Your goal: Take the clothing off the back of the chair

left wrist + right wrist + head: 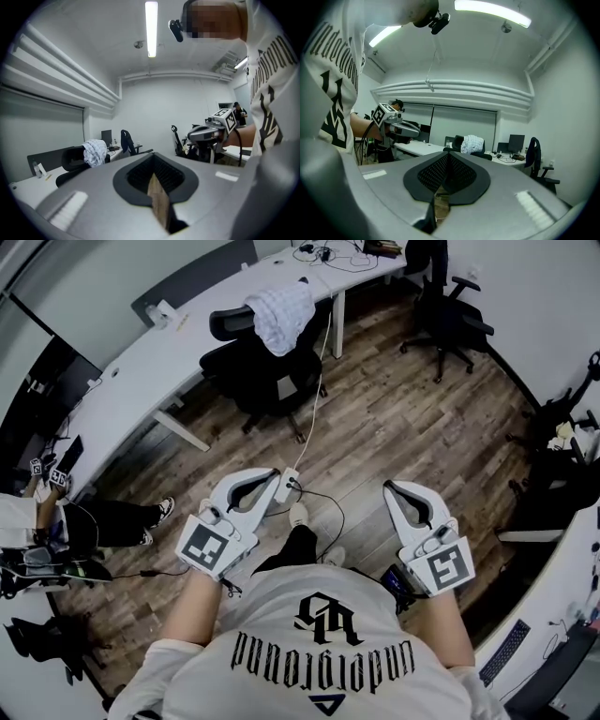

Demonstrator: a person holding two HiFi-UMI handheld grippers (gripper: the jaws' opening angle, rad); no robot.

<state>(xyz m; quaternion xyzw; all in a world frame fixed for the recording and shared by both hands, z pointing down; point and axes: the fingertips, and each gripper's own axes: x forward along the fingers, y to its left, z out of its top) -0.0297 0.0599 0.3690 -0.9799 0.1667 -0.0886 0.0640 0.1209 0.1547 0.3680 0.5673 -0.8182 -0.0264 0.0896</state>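
2 empty grippers: left gripper (265, 480) & right gripper (397, 491), fingers closed on both, nothing between. Approach step, I reckon. The clothing (281, 315) is draped over the chair (267, 376) back by the counter (131, 371), well ahead. Next: get close, open fingers, pinch fabric.

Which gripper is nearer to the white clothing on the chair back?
Left. In the head view the left gripper points almost straight at the clothing; the right gripper is farther off to its right. Neither touches it.
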